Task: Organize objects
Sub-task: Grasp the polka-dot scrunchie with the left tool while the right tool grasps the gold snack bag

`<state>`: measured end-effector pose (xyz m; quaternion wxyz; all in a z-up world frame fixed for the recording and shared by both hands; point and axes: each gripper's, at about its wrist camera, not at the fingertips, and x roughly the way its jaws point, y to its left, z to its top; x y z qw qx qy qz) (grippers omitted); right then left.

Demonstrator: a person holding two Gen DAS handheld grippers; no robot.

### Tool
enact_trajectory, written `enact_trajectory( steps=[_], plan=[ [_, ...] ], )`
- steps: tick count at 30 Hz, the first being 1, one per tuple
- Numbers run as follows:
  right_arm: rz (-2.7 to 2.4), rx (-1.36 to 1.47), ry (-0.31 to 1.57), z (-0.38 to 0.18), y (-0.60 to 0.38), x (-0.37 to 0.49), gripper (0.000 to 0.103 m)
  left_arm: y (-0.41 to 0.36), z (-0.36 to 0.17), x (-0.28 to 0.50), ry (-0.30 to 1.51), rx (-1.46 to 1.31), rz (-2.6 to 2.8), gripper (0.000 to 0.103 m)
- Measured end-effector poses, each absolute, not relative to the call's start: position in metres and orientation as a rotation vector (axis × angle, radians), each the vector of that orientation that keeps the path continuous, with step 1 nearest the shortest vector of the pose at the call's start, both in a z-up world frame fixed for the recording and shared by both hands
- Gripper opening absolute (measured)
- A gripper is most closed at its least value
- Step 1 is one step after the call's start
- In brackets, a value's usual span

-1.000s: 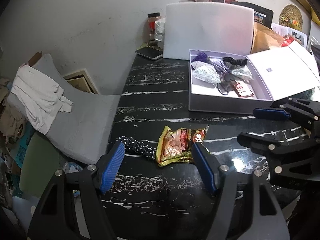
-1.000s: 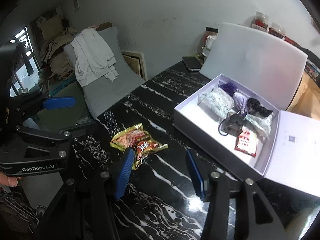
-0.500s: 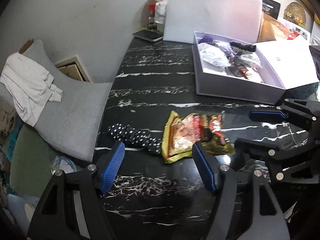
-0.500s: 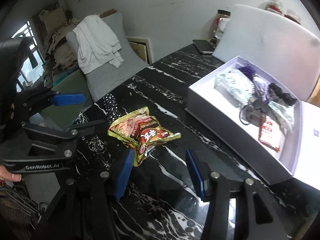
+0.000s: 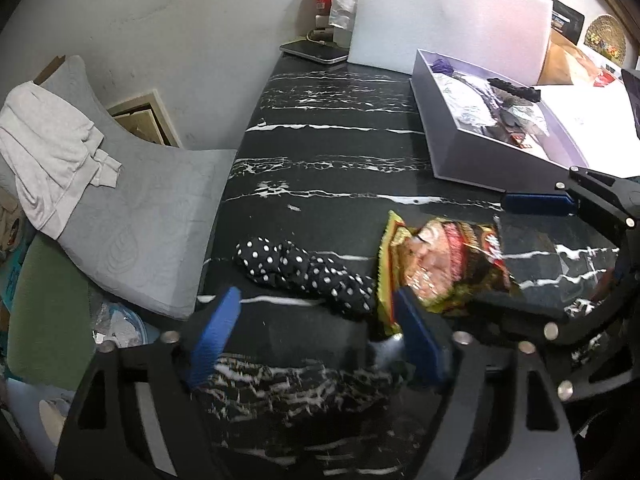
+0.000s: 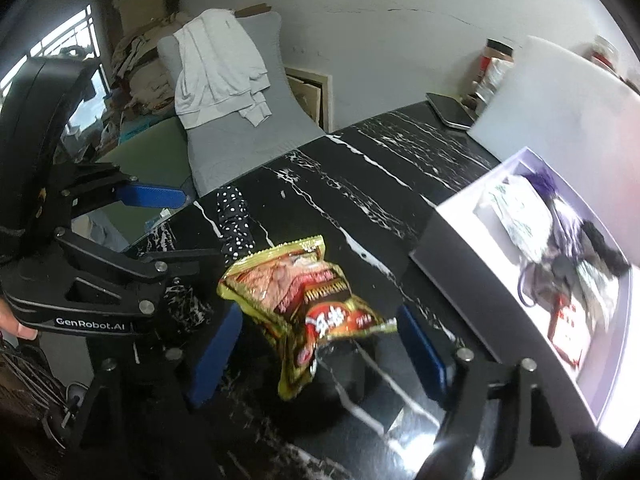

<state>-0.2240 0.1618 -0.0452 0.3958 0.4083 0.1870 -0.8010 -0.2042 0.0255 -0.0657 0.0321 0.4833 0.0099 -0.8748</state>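
Snack packet (image 6: 308, 304) between opening fingers (image 6: 420, 352)

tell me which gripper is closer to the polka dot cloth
Left. The left gripper hangs just short of the polka dot cloth, jaws opening and empty. The right gripper is over at the snack packet beside it.

The black marble table (image 5: 332, 148) bears a snack bag (image 5: 440, 264) at 4 o'clock, a dotted cloth (image 5: 296, 268) at 7, a box (image 5: 460, 152) at 2, a phone (image 5: 314, 50) at 12.
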Motion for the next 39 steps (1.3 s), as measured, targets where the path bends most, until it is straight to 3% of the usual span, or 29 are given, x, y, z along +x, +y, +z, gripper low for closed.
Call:
enact_trajectory(
  steps=[17, 24, 28, 39],
  plan=[
    [-1.994, 1.097, 0.488, -0.070, 0.153, -0.242, 0.081, 0.014, -0.090, -0.234, 0.166, 1.490, -2.757, 0.080],
    [-2.032, 1.105, 0.477, -0.069, 0.166, -0.232, 0.059, 0.019, -0.091, -0.233, 0.221, 1.509, -2.814, 0.053],
    [-2.045, 1.116, 0.445, -0.068, 0.174, -0.226, 0.057, 0.030, -0.089, -0.229, 0.212, 1.541, -2.846, 0.044],
    [-2.099, 1.179, 0.393, -0.066, 0.206, -0.198, 0.054, 0.055, -0.077, -0.201, 0.155, 1.557, -2.877, 0.041]
  ],
)
